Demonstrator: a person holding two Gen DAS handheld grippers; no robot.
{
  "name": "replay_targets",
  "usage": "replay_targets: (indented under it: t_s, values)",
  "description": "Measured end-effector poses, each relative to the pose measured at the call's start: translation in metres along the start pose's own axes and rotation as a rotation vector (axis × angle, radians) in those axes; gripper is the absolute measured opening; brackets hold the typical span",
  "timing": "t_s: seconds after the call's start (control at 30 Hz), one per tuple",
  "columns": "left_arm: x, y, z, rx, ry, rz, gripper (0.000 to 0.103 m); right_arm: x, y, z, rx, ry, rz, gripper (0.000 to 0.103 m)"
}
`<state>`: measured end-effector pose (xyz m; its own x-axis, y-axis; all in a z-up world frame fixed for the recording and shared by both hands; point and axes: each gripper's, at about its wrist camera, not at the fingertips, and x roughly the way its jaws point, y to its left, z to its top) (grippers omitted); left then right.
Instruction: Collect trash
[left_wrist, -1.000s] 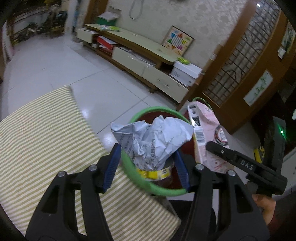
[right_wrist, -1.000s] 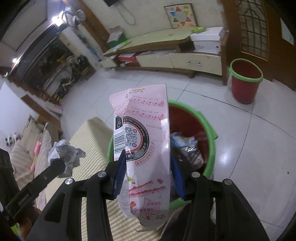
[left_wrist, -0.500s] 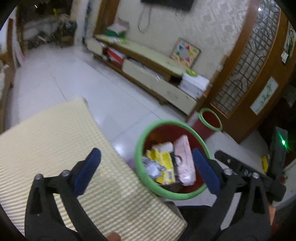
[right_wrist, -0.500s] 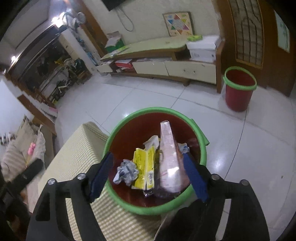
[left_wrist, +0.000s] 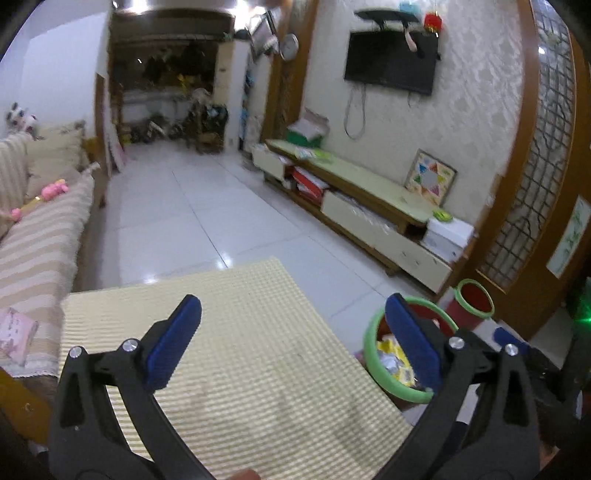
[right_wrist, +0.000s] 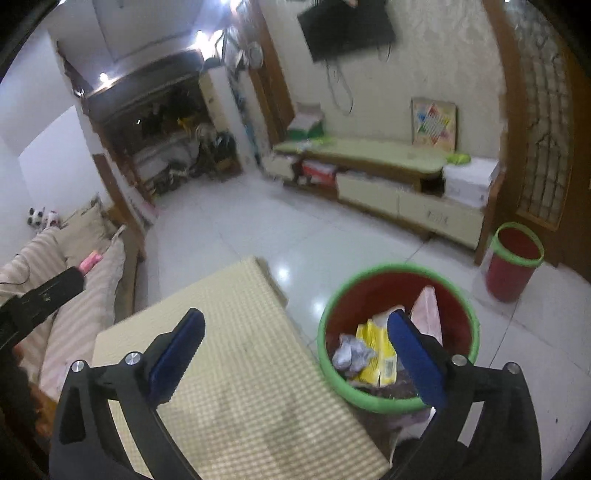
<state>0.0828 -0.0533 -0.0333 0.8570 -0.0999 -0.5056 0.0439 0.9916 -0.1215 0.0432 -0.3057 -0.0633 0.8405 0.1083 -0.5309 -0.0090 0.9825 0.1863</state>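
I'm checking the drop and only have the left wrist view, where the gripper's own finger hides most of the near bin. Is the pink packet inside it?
Observer: Yes. The right wrist view shows the pink packet standing on end inside the green-rimmed bin.
Operator: And the crumpled paper?
Observer: Also inside. The crumpled paper lies toward the bin's left side, next to a yellow wrapper.
Operator: Is the right gripper empty?
Observer: The right gripper has its jaws wide open, with nothing between them.
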Motion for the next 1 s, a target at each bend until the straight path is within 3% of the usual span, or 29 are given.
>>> replay_targets:
  t_s: [0.2, 0.43, 1.0]
  values:
    - [-0.023, 0.014, -0.003, -0.001, -0.045, 0.0, 0.098, -0.018, 0.015, -0.005, -0.015, -0.113, -0.075, 0.096]
    - [-0.022, 0.037, -0.008, -0.096, 0.003, -0.022, 0.098, -0.019, 0.02, -0.008, -0.045, -0.107, -0.06, 0.096]
    - [-0.022, 0.046, -0.013, -0.103, 0.022, -0.006, 0.098, -0.015, 0.026, -0.015, -0.044, -0.069, -0.025, 0.096]
